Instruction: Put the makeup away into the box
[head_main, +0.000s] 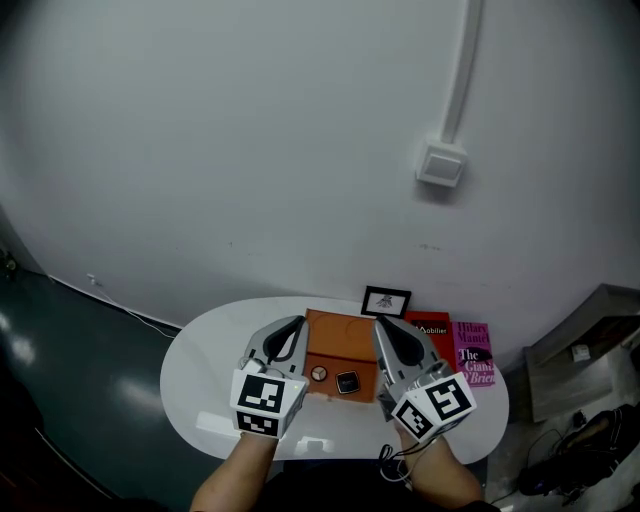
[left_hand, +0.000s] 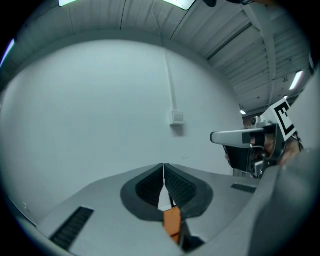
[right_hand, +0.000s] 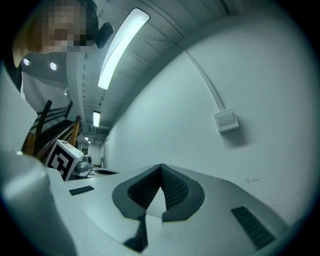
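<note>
At the 6 o'clock portion of the head view, a white oval surface carries an orange-brown box at its centre. Two makeup items lie on the upper face of the box, near its 6 o'clock edge: a small round compact and, just beside it at 3 o'clock, a dark square compact. Whether that face is a lid or an open tray cannot be determined.

The left gripper is held at 9 o'clock of the box and the right gripper at 3 o'clock of it. Both point toward 12 o'clock, at the wall. The compacts lie between the two grippers, apart from both sets of jaws.

Left gripper view: the jaws are fully together, the ribbed pads meet along a thin line, and nothing is held. A strip of the orange box shows at 6 o'clock below the tips, and the right gripper appears at 3 o'clock.

Right gripper view: the jaws are likewise fully together at the tips, with nothing between them. The left gripper's marker cube appears at 9 o'clock.

Behind the box, at 12 o'clock, stands a small black picture frame. A red book and a pink book lie at 3 o'clock of the box. A wall switch box sits at 1 o'clock, with a conduit rising from it.
</note>
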